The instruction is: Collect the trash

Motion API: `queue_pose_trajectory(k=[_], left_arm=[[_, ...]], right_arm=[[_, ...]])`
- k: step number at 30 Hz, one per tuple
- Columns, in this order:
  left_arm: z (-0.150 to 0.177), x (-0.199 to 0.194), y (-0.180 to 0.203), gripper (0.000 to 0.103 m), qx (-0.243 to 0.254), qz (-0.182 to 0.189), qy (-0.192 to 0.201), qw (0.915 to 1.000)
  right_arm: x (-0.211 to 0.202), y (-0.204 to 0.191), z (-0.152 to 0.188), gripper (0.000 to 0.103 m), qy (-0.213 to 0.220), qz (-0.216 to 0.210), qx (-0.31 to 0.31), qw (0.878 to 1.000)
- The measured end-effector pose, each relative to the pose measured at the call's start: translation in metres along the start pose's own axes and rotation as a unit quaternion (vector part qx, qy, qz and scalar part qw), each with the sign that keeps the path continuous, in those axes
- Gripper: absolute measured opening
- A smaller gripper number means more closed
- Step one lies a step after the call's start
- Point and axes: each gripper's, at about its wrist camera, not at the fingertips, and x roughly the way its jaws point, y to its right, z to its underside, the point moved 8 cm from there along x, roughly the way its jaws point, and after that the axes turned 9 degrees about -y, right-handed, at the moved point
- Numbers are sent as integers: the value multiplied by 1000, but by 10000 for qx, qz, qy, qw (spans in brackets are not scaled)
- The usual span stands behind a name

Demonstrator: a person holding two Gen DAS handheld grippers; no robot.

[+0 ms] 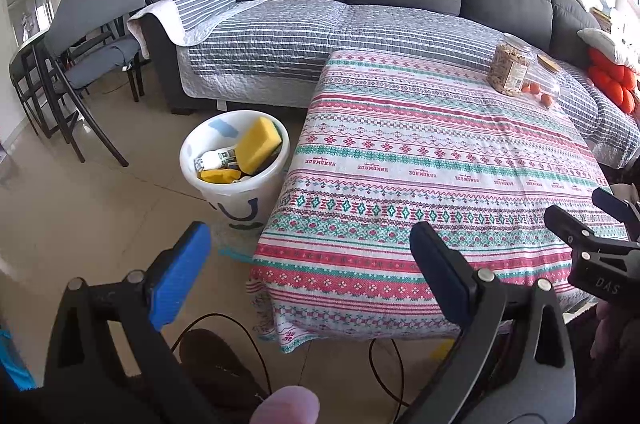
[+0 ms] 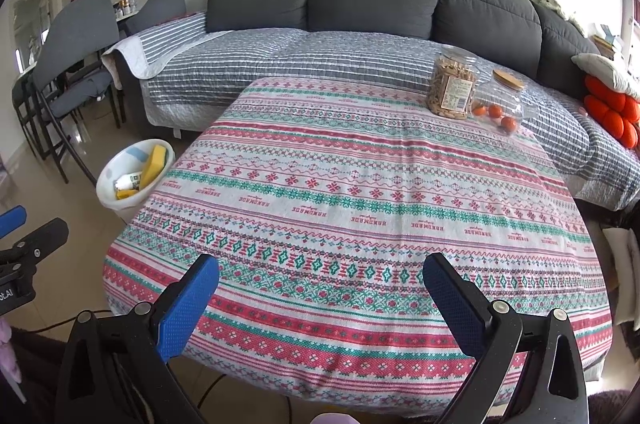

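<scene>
Left wrist view: the white bin [image 1: 236, 168] stands on the floor, just beside the worktop [image 1: 440, 160], and holds a yellow sponge [image 1: 258, 144], a small bottle [image 1: 216, 159] and yellow scraps. The sponge is probably light and compressible; grip its edge. Left gripper [image 1: 316, 264] and right gripper [image 2: 320, 288] are both spread wide, empty. The far corner carries a snack jar [image 2: 452, 84] and a clear jar of small oranges [image 2: 502, 102].

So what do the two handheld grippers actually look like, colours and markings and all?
Both are black plastic clamp-style frames with silver rivets and two fingers faced with textured blue pads. The left gripper and right gripper look alike. White lettering reading DAS marks the right gripper's body in the left wrist view. Thin dark cables trail below.
</scene>
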Motion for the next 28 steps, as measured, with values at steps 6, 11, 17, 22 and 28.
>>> queue_pose_trajectory(k=[6,11,17,22,28], left_arm=[[0,0,0,99,-22,-1,-10,10000],[0,0,-1,99,-22,2,-7,10000],[-1,-1,-1,99,-31,10,3,10000],[-3,-2,-2,99,-74,22,-3,10000],[-7,-5,-4,99,-115,141,55,9998]], right_arm=[[0,1,1,103,-13,-4,41,10000],[1,1,0,103,-35,-1,49,10000],[3,-2,1,103,-49,23,60,10000],[3,-2,1,103,-47,18,52,10000],[5,-2,1,103,-86,39,99,9999]])
